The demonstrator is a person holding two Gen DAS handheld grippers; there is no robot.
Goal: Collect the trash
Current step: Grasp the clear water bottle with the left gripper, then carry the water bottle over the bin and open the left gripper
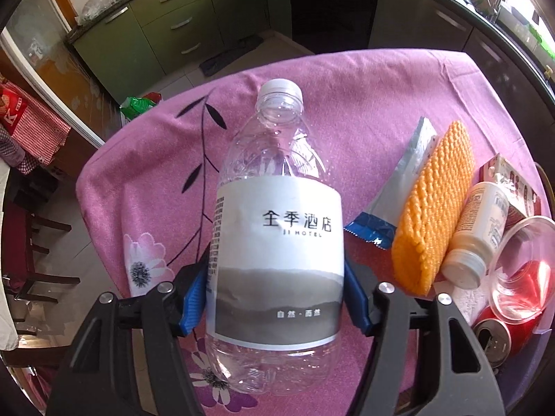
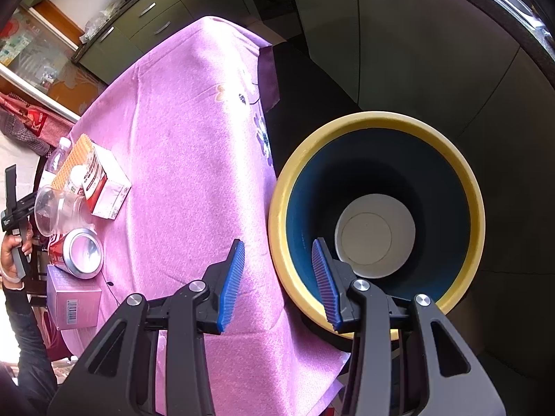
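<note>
My left gripper [image 1: 275, 298] is shut on a clear plastic water bottle [image 1: 277, 228] with a white and grey label and a white cap, its blue pads pressed against both sides of the label, above the purple tablecloth [image 1: 145, 180]. My right gripper [image 2: 277, 284] is open and empty, over the table edge beside a bin with a yellow rim [image 2: 475, 194] and dark blue inside. A white paper cup [image 2: 374, 235] lies at the bin's bottom. The bottle's top also shows far left in the right wrist view [image 2: 59, 154].
Right of the bottle lie a silver-blue wrapper [image 1: 395, 187], an orange sponge [image 1: 433, 208], a small white bottle [image 1: 478, 232], a red-white carton [image 1: 510, 183], a clear plastic cup [image 1: 523, 270] and a red can [image 1: 499, 336]. A pink box [image 2: 73, 298] sits near the table edge. Green cabinets [image 1: 166, 31] stand behind.
</note>
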